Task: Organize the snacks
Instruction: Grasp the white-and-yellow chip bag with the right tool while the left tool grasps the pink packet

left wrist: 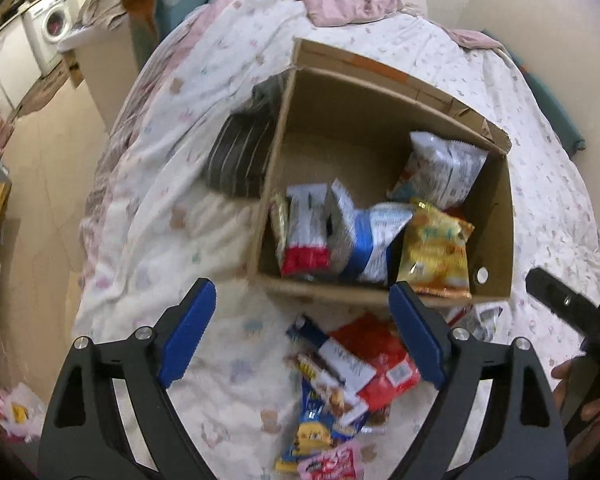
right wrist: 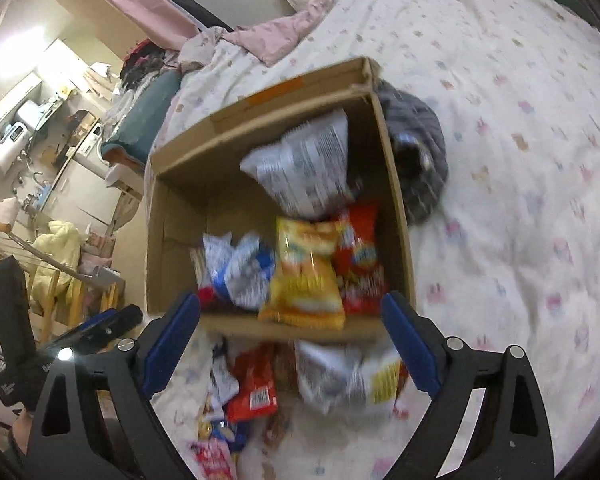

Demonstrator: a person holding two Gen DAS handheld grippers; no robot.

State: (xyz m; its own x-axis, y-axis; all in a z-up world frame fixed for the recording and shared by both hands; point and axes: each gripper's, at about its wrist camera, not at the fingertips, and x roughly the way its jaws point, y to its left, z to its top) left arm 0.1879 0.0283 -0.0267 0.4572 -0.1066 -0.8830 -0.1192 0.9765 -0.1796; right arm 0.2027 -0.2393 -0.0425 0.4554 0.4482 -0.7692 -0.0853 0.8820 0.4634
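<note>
Cardboard box [left wrist: 496, 216], top open, sits on a bed with a pale printed quilt [left wrist: 204, 184]. From the left wrist view it lies at 12 o'clock of the left gripper [left wrist: 302, 330], just beyond the fingertips.

Inside the box, along the near wall: a red-and-white packet [left wrist: 306, 236] standing at the 9 o'clock side, a blue-and-white bag [left wrist: 370, 240] leaning against it, a yellow snack bag [left wrist: 436, 252] toward 3 o'clock. A silver-white bag [left wrist: 444, 168] leans in the far corner at 1 o'clock. The right wrist view adds a red bag [right wrist: 360, 256] touching the yellow one on its 3 o'clock side.

Loose pile of snacks on the quilt, just outside the near wall of the box: a red packet [left wrist: 384, 364] on top, a blue-and-yellow packet [left wrist: 312, 432] and a pink packet [left wrist: 332, 464] nearer the camera. A white bag with a yellow patch [right wrist: 348, 376] lies at the 3 o'clock side of the pile in the right wrist view.

Left gripper: jaws spread wide, nothing between the blue pads [left wrist: 186, 332], pile below the gap. Right gripper [right wrist: 290, 344]: jaws likewise wide apart, empty, hanging over the pile and the near box wall. Both frames blurred.

Dark striped cloth [left wrist: 236, 160] lies against the outside of the box. A washing machine [left wrist: 50, 28] shows far off at 10 o'clock in the left wrist view.
</note>
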